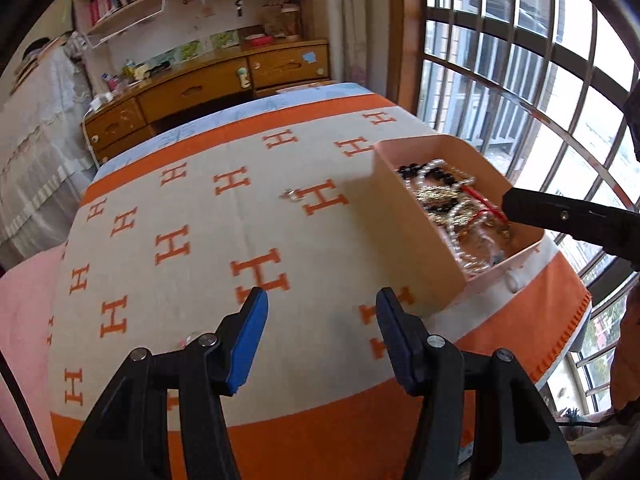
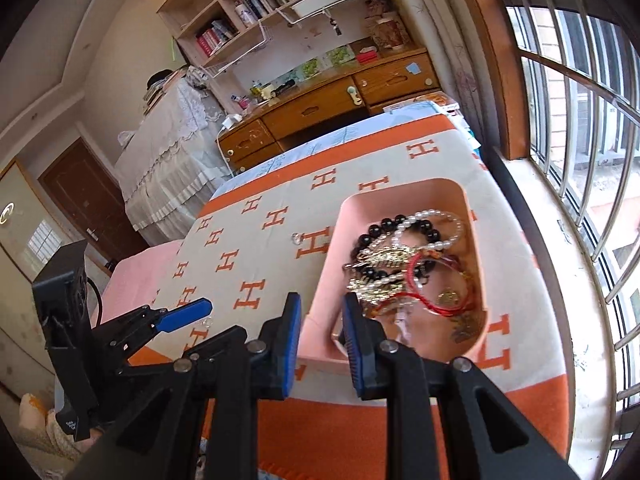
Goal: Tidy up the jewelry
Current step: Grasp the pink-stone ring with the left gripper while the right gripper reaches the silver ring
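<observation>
A pink box (image 1: pixel 416 232) (image 2: pixel 332 280) sits on the orange-and-cream blanket near the window. It holds a tangle of jewelry (image 1: pixel 448 200) (image 2: pixel 404 268): pearl and black bead bracelets, gold pieces and red cords. A small silver ring (image 1: pixel 293 194) (image 2: pixel 296 239) lies on the blanket left of the box. Another small clear piece (image 2: pixel 208 322) lies near the left gripper's tip. My left gripper (image 1: pixel 322 312) is open and empty above the blanket, left of the box. My right gripper (image 2: pixel 322 316) is open and empty, over the box's near left corner.
The blanket (image 1: pixel 200 264) covers a bed with a pink sheet (image 1: pixel 20 320) at the left. A barred window (image 1: pixel 540 60) runs along the right. A wooden desk with drawers (image 1: pixel 208 88) and bookshelves stand beyond the bed.
</observation>
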